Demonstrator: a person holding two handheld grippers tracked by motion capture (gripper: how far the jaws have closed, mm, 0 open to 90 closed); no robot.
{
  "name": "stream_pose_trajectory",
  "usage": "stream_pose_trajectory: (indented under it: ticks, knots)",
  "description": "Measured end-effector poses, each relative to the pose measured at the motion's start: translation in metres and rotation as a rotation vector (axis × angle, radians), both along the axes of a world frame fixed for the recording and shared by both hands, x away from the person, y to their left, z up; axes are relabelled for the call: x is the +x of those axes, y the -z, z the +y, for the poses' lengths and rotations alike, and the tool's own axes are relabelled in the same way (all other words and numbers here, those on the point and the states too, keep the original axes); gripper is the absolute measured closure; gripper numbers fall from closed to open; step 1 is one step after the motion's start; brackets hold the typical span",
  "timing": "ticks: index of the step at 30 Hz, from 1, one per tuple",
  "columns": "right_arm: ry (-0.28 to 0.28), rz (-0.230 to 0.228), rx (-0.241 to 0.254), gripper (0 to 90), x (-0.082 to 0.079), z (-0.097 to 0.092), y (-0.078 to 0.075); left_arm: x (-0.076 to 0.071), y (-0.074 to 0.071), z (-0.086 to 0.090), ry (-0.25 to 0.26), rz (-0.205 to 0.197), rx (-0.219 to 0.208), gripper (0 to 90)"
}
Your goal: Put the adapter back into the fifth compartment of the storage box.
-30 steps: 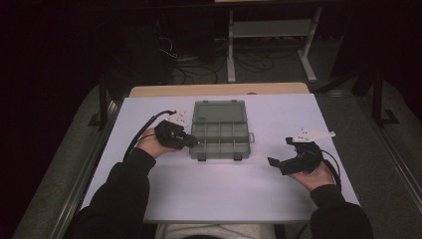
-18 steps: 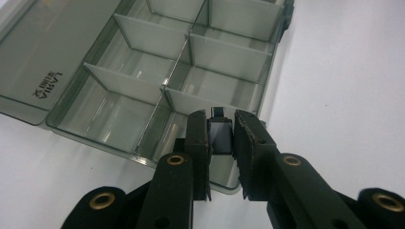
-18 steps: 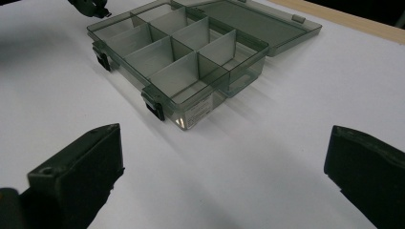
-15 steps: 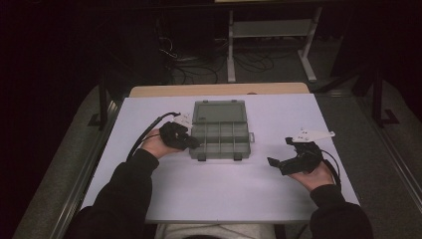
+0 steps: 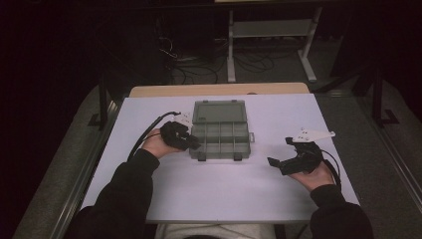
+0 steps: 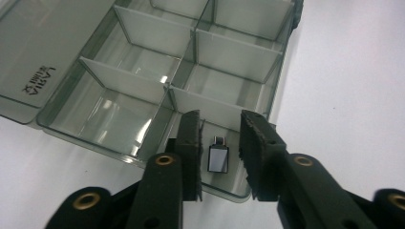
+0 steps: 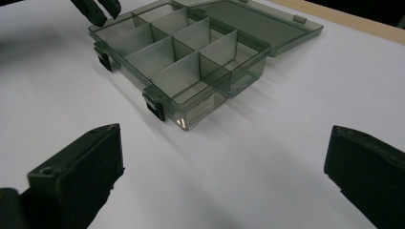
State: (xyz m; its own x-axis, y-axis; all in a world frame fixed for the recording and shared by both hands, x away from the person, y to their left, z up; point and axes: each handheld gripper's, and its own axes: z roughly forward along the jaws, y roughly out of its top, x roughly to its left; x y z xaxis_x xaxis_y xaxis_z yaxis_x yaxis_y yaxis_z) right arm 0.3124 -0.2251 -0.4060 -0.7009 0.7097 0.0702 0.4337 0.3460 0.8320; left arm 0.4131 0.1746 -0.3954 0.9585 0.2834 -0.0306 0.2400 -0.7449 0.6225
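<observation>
left gripper (image 6: 217, 138) has just been opening – the small adapter (image 6: 218, 158) sits between its jaws but the pads aren't touching it, so we read it as released into the corner compartment of the organiser box (image 6: 143, 157) nearest that claw. risk from here, in our view: we pull back at an angle and a pad clips the compartment wall just ahead of the tips, dragging the light box across the smooth white table (image 5: 234, 194); or the adapter sticks to the worn rubber pad and lifts out with it. right gripper (image 7: 224, 167) is wide open and holding nothing, box well ahead of it. box is smoky translucent hard plastic with thin glossy dividers, black latches and a hinged flat lid (image 7: 258, 21) lying open; adapter is a small metallic rectangular slab with a narrow plug end.
</observation>
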Motion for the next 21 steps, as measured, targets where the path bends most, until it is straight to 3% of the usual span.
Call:
stream_pose_trajectory:
  ticks: [4,7,13,19,21]
  knots:
    - [0.001,-0.002,0.001,0.0,0.000,0.000,0.000,-0.001,-0.001,0.001,-0.001,0.014,-0.007,64.9]
    - [0.002,-0.001,0.000,0.0,0.000,-0.001,0.000,-0.007,-0.004,0.003,0.010,0.029,-0.029,56.5]
    - [0.005,0.000,0.002,0.0,0.000,-0.001,0.000,-0.012,-0.010,0.011,-0.016,0.014,-0.066,40.8]
    - [0.005,0.000,-0.001,0.0,0.000,0.000,0.000,-0.015,-0.013,0.018,-0.029,0.011,-0.097,34.5]
    - [0.005,-0.002,0.002,0.0,-0.001,0.000,-0.001,-0.018,-0.017,0.024,-0.047,-0.009,-0.112,29.2]
